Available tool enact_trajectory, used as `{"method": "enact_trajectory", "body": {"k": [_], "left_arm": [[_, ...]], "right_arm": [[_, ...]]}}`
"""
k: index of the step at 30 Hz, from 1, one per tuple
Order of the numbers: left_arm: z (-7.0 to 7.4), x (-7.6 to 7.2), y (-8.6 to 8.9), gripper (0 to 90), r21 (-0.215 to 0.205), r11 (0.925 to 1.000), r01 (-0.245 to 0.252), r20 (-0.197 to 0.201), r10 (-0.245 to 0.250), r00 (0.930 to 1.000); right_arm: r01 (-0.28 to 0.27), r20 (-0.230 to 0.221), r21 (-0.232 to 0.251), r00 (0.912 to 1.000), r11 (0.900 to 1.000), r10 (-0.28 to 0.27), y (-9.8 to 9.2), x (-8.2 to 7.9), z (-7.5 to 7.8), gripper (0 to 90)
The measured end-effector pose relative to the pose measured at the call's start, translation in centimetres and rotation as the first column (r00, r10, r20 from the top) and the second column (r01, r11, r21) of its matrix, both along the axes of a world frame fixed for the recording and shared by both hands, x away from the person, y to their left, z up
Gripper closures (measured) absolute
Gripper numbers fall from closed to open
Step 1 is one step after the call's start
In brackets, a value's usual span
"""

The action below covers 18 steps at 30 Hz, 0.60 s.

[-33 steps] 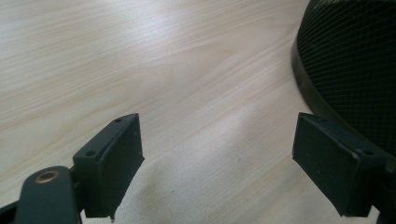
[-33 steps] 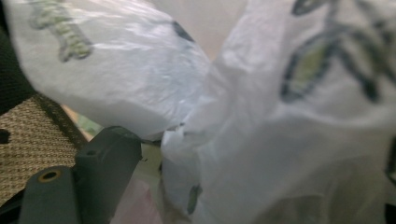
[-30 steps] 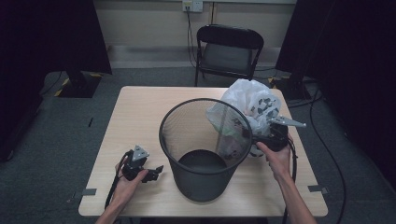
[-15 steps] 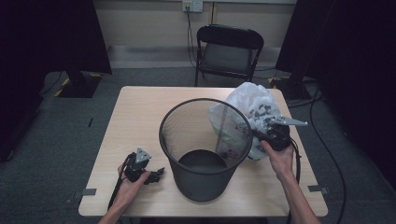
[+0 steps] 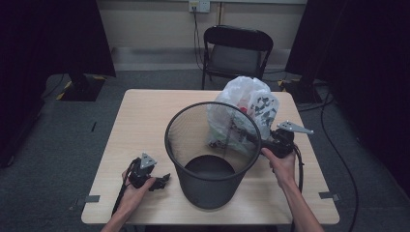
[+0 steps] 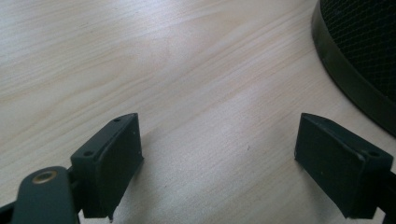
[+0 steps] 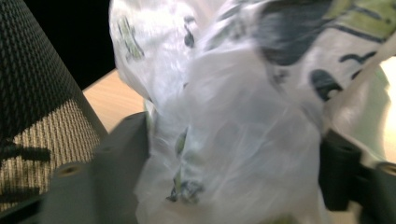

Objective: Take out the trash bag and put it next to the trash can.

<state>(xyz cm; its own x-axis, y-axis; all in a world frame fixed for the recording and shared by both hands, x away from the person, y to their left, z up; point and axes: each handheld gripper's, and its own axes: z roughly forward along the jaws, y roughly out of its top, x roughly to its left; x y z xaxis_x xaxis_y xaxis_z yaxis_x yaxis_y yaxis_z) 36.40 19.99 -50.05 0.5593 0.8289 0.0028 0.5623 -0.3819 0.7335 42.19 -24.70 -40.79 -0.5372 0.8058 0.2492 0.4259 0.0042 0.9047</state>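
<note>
Plastic bag [image 7: 233,140], base perhaps hidden behind bin [image 5: 209,150].

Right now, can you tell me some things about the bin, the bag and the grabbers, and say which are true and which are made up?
1. The plastic bag sits on the table behind the mesh bin. True.
2. The bin lies on its side. False: it stands upright.
3. The left gripper rests on the table with nothing between its fingers. True.
4. The bag is inside the bin. False: it is outside, between the right gripper's fingers.
</note>
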Motion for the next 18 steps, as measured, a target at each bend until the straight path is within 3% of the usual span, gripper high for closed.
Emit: {"method": "enact_trajectory", "body": {"k": [4,7,14,18], "left_arm": [[0.0,0.0,0.0,14.0,0.0,1.0,-0.001,0.0,0.001,1.0],[0.0,0.0,0.0,14.0,-0.001,1.0,0.0,0.001,0.0,1.0],[0.0,0.0,-0.1,13.8,-0.003,1.0,-0.009,0.002,0.009,1.0],[0.0,0.0,-0.1,13.8,-0.001,1.0,-0.008,0.002,0.008,1.0]], "right_arm": [[0.014,0.022,-0.007,0.9997,1.0,-0.014,-1.3,-2.3,0.9,15.2],[0.013,0.011,-0.031,0.9999,0.999,-0.013,-1.9,-3.4,0.9,15.2],[0.021,-0.078,-0.093,0.9965,0.995,-0.029,-3.1,-5.3,-2.3,15.3],[0.029,-0.1,-0.131,0.9941,0.991,-0.043,-3.4,-6.0,-3.3,15.2]]}}
